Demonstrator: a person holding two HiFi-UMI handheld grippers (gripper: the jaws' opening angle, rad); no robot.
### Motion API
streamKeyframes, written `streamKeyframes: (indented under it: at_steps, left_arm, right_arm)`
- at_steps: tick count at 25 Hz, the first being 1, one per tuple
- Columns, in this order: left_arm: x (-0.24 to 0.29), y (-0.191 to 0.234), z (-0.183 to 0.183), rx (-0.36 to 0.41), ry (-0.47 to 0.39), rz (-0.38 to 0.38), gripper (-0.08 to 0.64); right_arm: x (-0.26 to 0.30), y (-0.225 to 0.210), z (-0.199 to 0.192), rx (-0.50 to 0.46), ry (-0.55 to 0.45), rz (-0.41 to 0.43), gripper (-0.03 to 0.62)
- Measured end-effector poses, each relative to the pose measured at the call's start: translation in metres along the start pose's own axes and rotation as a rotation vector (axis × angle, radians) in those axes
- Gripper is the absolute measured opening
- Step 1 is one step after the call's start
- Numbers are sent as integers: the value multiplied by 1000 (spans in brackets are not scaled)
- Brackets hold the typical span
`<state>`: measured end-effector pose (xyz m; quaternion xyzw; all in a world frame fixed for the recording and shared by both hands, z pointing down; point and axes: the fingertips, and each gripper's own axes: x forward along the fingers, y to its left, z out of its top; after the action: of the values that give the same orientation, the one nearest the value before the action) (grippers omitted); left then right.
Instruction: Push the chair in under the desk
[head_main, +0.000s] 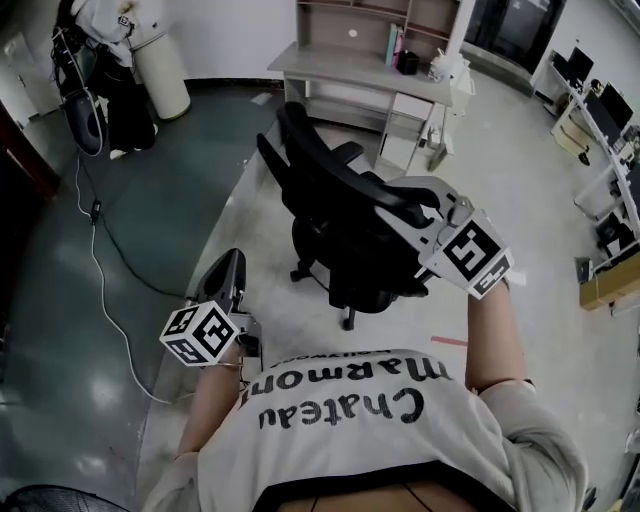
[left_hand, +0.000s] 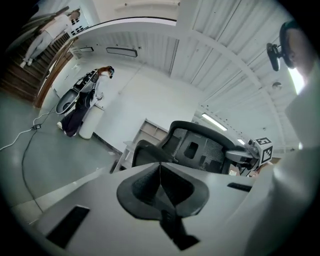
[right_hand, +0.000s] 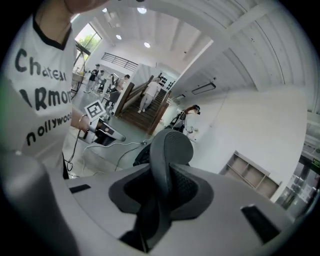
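The room is open, with a pale floor (head_main: 520, 180) and a desk (head_main: 360, 68) with shelves at the far wall. The right gripper (head_main: 400, 205) has its jaws closed part-way on the top edge of the chair (head_main: 335, 225) back. The black rim runs between the pads, and both press on it. The left gripper (head_main: 232, 262) has its jaws fully together with nothing between them. It is held low at the person's left, apart from the chair. The chair stands between the person and the desk, well apart from the desk and not under it. A cable (head_main: 100, 290) lies on the darker floor at the left.
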<state>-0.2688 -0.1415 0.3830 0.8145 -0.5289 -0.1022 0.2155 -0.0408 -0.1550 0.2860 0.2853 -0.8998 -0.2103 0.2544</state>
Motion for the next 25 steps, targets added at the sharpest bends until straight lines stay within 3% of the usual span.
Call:
streamKeyframes:
  at_steps: [4, 9, 13, 18, 25]
  left_arm:
    - [15, -24, 2, 33, -39, 33, 18]
    - [18, -46, -5, 29, -74, 116, 18]
    - [21, -62, -18, 13, -73, 162, 18]
    - [29, -110, -19, 83, -90, 161, 18]
    - [28, -157, -54, 101, -121, 180, 18]
  right_arm:
    - [-43, 4, -20, -82, -63, 84, 100]
    - [-85, 1, -40, -97, -159, 223, 104]
    - [-108, -6, -54, -72, -229, 304, 107]
    - [-143, -27, -74, -23, -308, 360, 132]
    - [-178, -68, -117, 3, -333, 430, 174]
